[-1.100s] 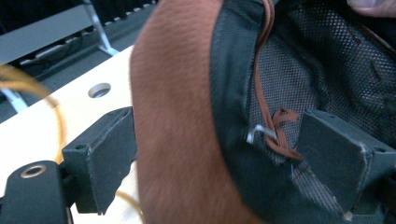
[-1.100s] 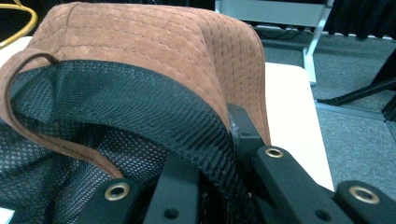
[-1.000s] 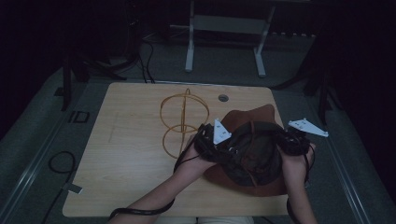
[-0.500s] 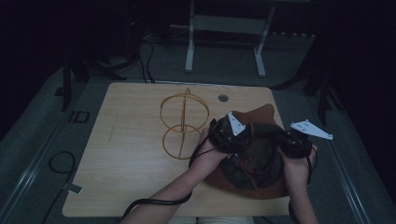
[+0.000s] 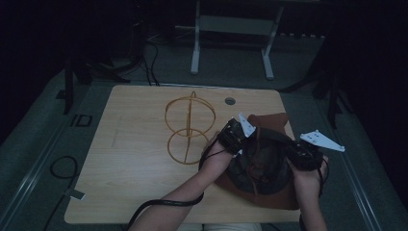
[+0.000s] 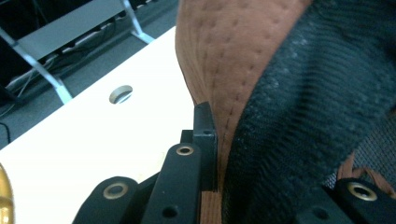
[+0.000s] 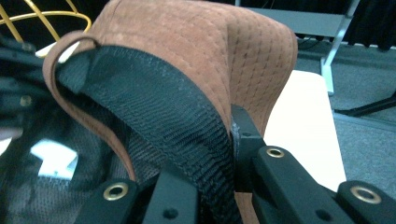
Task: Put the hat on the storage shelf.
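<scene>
Pinching brown hat (image 5: 262,163) rim: left hand-held gripper (image 6: 210,154) & right hand-held gripper (image 7: 219,154), both clamped.

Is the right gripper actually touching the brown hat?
Touching. In the right gripper view, the right gripper has its jaws closed on the brown hat, pinching the suede and the black mesh lining between them.

High cam looks down on the table (image 5: 144,192) from person's side; both gripper cams sit super close, sharing the brown hat (image 6: 224,56).
</scene>
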The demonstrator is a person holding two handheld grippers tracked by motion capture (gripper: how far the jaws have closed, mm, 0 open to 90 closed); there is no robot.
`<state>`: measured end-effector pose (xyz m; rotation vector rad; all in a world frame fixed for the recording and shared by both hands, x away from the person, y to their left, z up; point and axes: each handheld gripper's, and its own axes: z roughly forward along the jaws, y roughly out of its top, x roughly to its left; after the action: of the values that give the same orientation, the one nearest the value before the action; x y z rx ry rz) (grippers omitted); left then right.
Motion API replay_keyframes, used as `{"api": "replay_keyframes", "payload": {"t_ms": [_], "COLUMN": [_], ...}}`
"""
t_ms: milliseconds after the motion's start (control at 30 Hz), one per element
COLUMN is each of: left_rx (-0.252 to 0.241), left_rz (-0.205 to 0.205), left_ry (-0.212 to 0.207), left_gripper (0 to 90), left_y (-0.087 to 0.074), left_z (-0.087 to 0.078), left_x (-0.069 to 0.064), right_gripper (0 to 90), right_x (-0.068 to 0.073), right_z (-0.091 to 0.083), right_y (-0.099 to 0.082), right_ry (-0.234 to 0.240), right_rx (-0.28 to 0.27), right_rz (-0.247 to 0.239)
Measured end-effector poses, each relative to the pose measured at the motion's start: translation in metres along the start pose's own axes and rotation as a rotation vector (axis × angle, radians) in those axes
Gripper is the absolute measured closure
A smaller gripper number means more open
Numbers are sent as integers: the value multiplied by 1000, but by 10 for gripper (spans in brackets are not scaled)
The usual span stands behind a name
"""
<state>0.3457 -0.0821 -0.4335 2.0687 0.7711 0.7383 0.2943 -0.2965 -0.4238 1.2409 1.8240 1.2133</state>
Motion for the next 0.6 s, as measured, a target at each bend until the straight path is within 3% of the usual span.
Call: {"api": "replay_keyframes", "payload": {"t_ms": [167, 300, 433, 533, 567, 600], "left_rx": [-16, -41, -81, -106, -137, -149], "left_rz": [15, 17, 11, 4, 2, 4], "left_ry": [7, -10, -1, -6, -6, -13], "left_gripper": [863, 865, 865, 865, 865, 865], "left_y": [11, 17, 19, 20, 20, 20], "left_z": [-3, -8, -14, -18, -25, -27], "left_x": [1, 4, 6, 9, 10, 11], "right_gripper": [807, 696, 581, 528, 510, 490], "right_x": [-2, -4, -3, -2, -2, -3], "right_z": [-4, -16, -27, -33, -36, -42], "right_y": [-2, -4, -7, -10, -12, -16], "right_ry": [1, 30, 70, 99, 110, 153], "right_rx": [-12, -11, -6, -10, -17, -17], "right_rz": [23, 22, 16, -11, -30, -53]}}
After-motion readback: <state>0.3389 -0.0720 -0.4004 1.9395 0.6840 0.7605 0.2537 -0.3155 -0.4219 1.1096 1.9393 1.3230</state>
